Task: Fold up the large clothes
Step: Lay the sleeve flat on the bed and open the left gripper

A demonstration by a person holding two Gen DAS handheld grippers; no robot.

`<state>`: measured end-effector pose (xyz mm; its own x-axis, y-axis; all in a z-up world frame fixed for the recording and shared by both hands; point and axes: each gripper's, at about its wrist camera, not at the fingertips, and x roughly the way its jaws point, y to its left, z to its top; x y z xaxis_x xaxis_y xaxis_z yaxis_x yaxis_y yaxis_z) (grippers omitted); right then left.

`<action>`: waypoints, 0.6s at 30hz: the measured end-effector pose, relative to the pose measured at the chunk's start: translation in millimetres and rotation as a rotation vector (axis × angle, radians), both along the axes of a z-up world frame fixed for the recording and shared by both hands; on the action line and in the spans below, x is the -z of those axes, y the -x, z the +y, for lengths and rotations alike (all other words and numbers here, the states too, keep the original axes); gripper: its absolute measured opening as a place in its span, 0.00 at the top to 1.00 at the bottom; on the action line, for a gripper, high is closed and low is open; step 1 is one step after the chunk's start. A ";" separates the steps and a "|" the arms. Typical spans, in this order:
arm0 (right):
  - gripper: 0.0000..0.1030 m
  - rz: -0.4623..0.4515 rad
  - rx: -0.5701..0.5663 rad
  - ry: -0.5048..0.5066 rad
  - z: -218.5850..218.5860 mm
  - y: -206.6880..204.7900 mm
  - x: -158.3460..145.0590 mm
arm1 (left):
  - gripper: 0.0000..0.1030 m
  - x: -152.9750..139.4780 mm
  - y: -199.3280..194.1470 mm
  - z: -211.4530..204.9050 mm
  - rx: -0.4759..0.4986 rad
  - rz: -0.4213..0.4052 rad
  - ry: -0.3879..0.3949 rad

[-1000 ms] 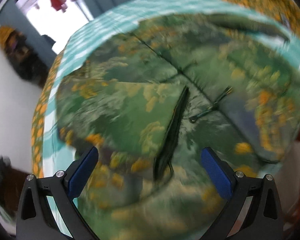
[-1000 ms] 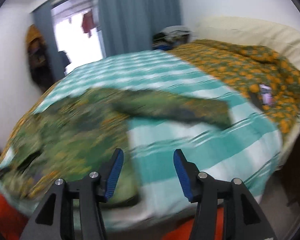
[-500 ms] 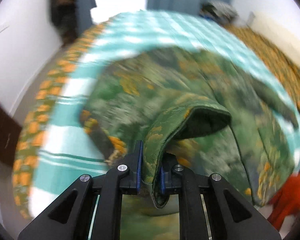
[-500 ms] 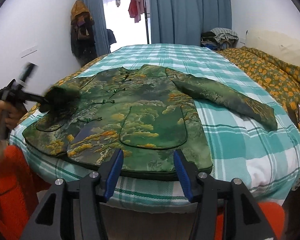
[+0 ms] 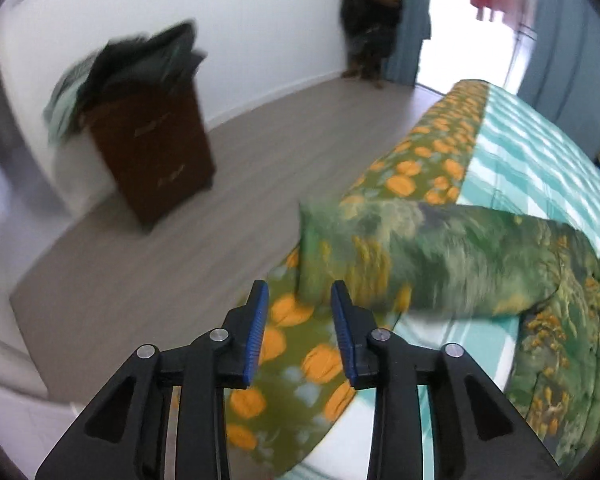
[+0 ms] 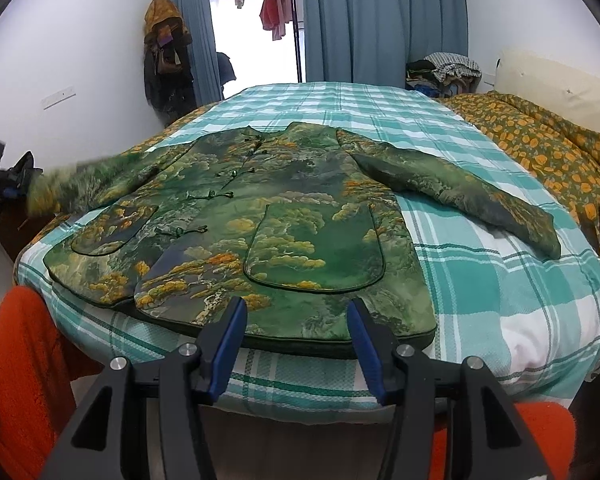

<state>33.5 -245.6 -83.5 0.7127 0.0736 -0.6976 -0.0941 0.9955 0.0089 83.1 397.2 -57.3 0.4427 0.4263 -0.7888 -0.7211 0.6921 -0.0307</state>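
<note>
A green jacket (image 6: 260, 216) is spread flat on the checked bedspread (image 6: 500, 300); the left gripper (image 5: 299, 312) and right gripper (image 6: 296, 334) are both held apart, clamped on nothing

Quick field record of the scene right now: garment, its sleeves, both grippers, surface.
garment: green patterned jacket, front up, spread flat on the bed
right sleeve in view: sleeve stretched out over the plaid sheet
other sleeve: sleeve extended toward the bed edge, blurred
left gripper: left gripper open, nothing between the fingers, sleeve end just ahead
right gripper: right gripper open, empty, above the jacket hem
surface: teal plaid sheet over an orange floral cover
</note>
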 end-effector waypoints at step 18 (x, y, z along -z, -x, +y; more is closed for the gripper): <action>0.34 0.299 0.242 -0.132 -114.1 -81.3 45.0 | 0.07 107.0 -53.2 -208.4 0.610 0.166 0.297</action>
